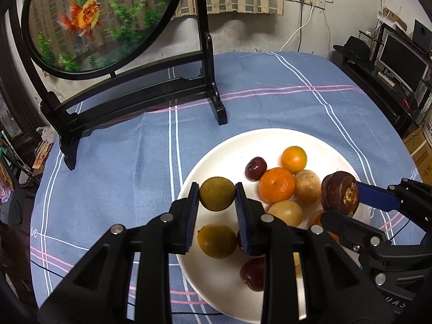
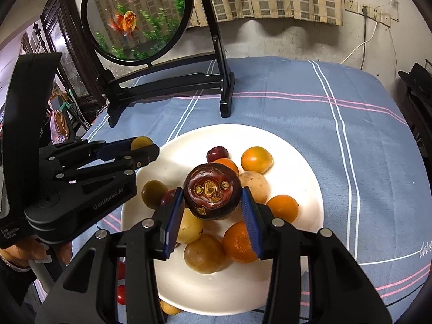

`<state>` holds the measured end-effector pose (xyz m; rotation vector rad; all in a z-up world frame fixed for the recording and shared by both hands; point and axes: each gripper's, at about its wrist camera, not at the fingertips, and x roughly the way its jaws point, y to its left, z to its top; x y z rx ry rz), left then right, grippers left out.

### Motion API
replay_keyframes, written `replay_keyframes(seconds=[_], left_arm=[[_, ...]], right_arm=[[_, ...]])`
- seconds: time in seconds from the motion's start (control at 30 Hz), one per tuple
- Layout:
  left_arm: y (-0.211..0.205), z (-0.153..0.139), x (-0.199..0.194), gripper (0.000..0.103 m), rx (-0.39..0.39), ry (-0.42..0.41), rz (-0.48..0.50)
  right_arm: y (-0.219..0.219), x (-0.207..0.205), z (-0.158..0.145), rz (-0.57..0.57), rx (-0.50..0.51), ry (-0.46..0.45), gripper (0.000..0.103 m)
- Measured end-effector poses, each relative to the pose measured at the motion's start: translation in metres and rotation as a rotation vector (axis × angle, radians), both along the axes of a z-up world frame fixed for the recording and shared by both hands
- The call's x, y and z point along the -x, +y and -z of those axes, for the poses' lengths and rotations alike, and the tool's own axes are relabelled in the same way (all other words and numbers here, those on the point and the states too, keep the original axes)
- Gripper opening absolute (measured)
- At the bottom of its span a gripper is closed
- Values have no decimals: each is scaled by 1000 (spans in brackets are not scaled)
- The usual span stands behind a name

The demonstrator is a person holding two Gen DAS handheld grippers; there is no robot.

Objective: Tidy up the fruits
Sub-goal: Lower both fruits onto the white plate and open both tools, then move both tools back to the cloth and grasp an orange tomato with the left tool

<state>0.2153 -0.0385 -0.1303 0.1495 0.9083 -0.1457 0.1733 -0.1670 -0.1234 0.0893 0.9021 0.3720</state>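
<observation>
A white plate (image 1: pixel 221 151) (image 2: pixel 297 167) on the blue cloth holds several fruits: oranges (image 1: pixel 276 185) (image 2: pixel 256 159), dark red plums (image 1: pixel 255 168), tan round fruits (image 1: pixel 307 186) and an olive-green one (image 1: pixel 216 240). My left gripper (image 1: pixel 217 193) (image 2: pixel 141 148) is shut on an olive-green round fruit (image 1: pixel 217 193) (image 2: pixel 141 142) above the plate's left rim. My right gripper (image 2: pixel 213 195) (image 1: pixel 341 197) is shut on a dark brown mangosteen (image 2: pixel 212 195) (image 1: pixel 340 194), held over the pile at the plate's middle.
A round goldfish panel on a black stand (image 1: pixel 135 91) (image 2: pixel 167 81) occupies the back left of the table. Small red and yellow fruits (image 2: pixel 121 294) lie off the plate's near left rim. Shelves and a monitor (image 1: pixel 399 62) stand beyond the table's right edge.
</observation>
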Motion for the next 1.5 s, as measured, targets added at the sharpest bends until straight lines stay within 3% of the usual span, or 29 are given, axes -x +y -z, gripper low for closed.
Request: replay_keyframes(seconds=[0.27,0.33,0.37,0.4,0.87,1.17,1.5], left_arm=[[-3,6,-5,28,-13,7,-5],[-3,7,-7,47,-22,6,-15],[-3,6,-6,58,-38,-9,-30],[-3,5,-6,59,-45,-18,-37],[-3,-20,12,60,-28,-61,-12],[-5,-64,51,64,-19,-155,-4],[-3,-88,97,66,-21,-205,13]], right_arm=[[1,-7,7,-8,7,13,44],[2,-8,8,-7,20,17,47],[2,-8,7,-3,26,12,58],[0,-6,4,16,26,-8,65],[-12,20,-20,24,-22,-56,65],[-17,66,-35,17,-45,-64,65],[-3,114,-36,-30,-14,-53,65]])
